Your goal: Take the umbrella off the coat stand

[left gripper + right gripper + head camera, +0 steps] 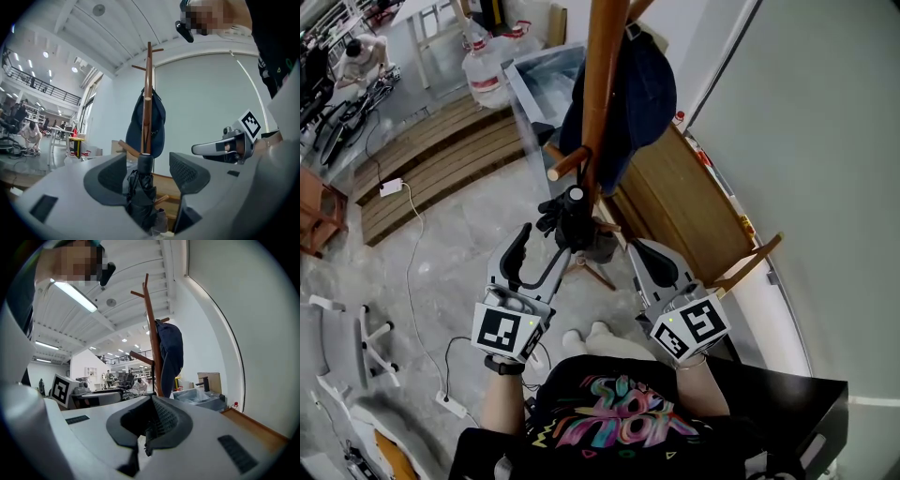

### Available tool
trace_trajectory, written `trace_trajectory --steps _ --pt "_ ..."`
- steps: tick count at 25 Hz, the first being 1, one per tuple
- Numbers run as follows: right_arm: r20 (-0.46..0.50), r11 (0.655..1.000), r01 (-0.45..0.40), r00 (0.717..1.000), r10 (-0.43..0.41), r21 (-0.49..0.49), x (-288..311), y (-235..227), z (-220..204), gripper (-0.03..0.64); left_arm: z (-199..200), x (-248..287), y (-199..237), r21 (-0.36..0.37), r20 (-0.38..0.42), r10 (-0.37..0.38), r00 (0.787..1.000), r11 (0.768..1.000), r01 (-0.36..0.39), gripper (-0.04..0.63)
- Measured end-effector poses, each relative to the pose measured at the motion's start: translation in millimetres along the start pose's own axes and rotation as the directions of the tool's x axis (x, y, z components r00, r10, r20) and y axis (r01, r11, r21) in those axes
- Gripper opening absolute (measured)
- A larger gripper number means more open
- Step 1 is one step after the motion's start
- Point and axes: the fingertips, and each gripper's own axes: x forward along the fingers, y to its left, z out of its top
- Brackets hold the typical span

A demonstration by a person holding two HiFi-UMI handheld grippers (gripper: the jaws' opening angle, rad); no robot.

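The L gripper (546,242) (147,176) is held level w/ its tongs spread. The folded black umbrella (574,221) (140,192) is framed btwn the pads, just under its handle cap, but isn't pinched yet. The R gripper (636,249) (149,420) is kept just beside it, tongs pressed together, nothing clearly btwn them.

The umbrella is hung close against the pole of the coat stand (602,84) (148,93), just below a short peg (567,164). Whether it's hung by a strap or a loop can't be made out.

Step in hand, as judged: the grasp.
- The L pads should be closed squarely on the firm part near the handle, not on loose canopy folds, or the grip may be lost.
- Once gripped, the umbrella should prob. be raised first so that whatever hangs it is freed, then drawn away from the pole.
- A sideways tug is best avoided, since the stand could be tipped or the dark blue garment (639,94) (157,123) dragged off.

Counted, near to far:
- Grippers: 2
- Umbrella: 1
- Coat stand: 1
- Garment on it: 1
- Person, crouched far off (361,54): 1
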Motion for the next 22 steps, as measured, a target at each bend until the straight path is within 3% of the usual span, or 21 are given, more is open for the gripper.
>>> trace_trajectory --steps 2,13,22 --pt "-0.008 1.000 0.008 1.000 -0.008 0.005 -2 -3 -3 0.015 -12 6 3 0.021 -0.050 -0.012 0.999 1.000 0.013 0.273" --pt "-0.046 0.999 0.040 0.998 -0.039 0.023 -6 -24 -19 0.015 -55 48 10 0.090 -0.080 -0.075 0.994 0.993 0.082 0.284" --pt "-0.064 0.998 0.059 0.996 -0.057 0.030 -9 -31 -27 0.015 -91 67 14 0.048 -0.132 -0.106 0.986 0.992 0.113 0.330"
